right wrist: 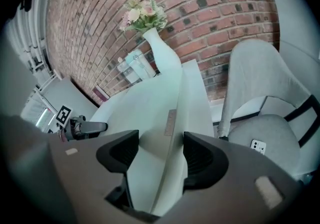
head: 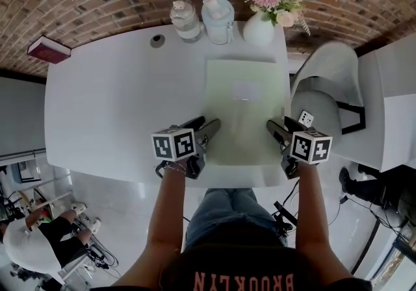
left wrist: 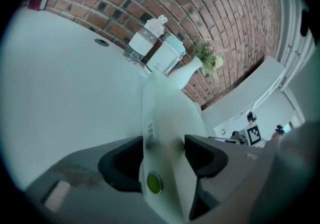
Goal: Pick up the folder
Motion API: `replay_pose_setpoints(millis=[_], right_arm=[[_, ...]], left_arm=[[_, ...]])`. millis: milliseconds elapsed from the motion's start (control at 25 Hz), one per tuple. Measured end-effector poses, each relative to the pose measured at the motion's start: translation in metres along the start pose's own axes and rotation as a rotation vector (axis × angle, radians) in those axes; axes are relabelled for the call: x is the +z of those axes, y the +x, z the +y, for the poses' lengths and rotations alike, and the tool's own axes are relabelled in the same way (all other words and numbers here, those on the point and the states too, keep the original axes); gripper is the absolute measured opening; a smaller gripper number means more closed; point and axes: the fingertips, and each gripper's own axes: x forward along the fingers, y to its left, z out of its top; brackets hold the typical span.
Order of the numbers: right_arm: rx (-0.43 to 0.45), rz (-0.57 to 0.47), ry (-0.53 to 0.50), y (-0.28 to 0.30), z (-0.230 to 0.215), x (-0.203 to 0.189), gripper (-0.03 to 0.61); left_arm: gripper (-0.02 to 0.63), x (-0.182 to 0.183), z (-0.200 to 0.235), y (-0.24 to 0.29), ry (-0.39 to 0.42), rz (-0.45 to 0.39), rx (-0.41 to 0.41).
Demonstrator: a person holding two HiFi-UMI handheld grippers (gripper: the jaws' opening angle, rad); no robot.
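A pale green folder point(head: 247, 108) lies flat on the white table point(head: 117, 101), reaching its front edge. My left gripper point(head: 203, 126) is at the folder's near left corner and my right gripper point(head: 284, 126) at its near right corner. In the left gripper view the folder point(left wrist: 170, 118), with a green snap button, runs between the jaws of the left gripper point(left wrist: 162, 160), which stand apart. In the right gripper view the folder's point(right wrist: 175, 113) edge likewise passes between the spread jaws of the right gripper point(right wrist: 161, 155).
At the table's back edge stand a clear bottle point(head: 185, 20), a pale lidded jug point(head: 218, 20) and a white vase of flowers point(head: 259, 28). A dark red book point(head: 49, 49) lies at the far left corner. A grey chair point(head: 325, 95) with a phone point(head: 305, 118) stands right.
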Motion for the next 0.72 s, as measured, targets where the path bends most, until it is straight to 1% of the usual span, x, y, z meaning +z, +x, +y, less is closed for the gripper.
replay_pose_setpoints(millis=[40, 120, 200, 400, 600, 720], right_arm=[[0.011, 0.000, -0.004, 0.000, 0.001, 0.000, 0.285], [0.029, 0.000, -0.001, 0.001, 0.001, 0.000, 0.284], [0.041, 0.001, 0.006, 0.002, 0.001, 0.001, 0.284], [0.028, 0.005, 0.015, 0.001, 0.002, 0.001, 0.270], [0.017, 0.005, 0.030, -0.002, 0.005, -0.002, 0.267], [0.015, -0.002, 0.022, -0.006, 0.008, -0.001, 0.267]], left_arm=[[0.261, -0.001, -0.001, 0.001, -0.021, -0.005, -0.022], [0.259, -0.002, 0.000, 0.002, -0.044, -0.018, -0.048], [0.259, -0.001, 0.001, 0.002, -0.047, -0.023, -0.055], [0.249, 0.002, -0.002, 0.001, -0.029, -0.015, -0.034], [0.245, 0.005, -0.006, -0.003, -0.007, -0.001, -0.012], [0.245, 0.007, -0.011, -0.007, 0.007, -0.001, -0.007]])
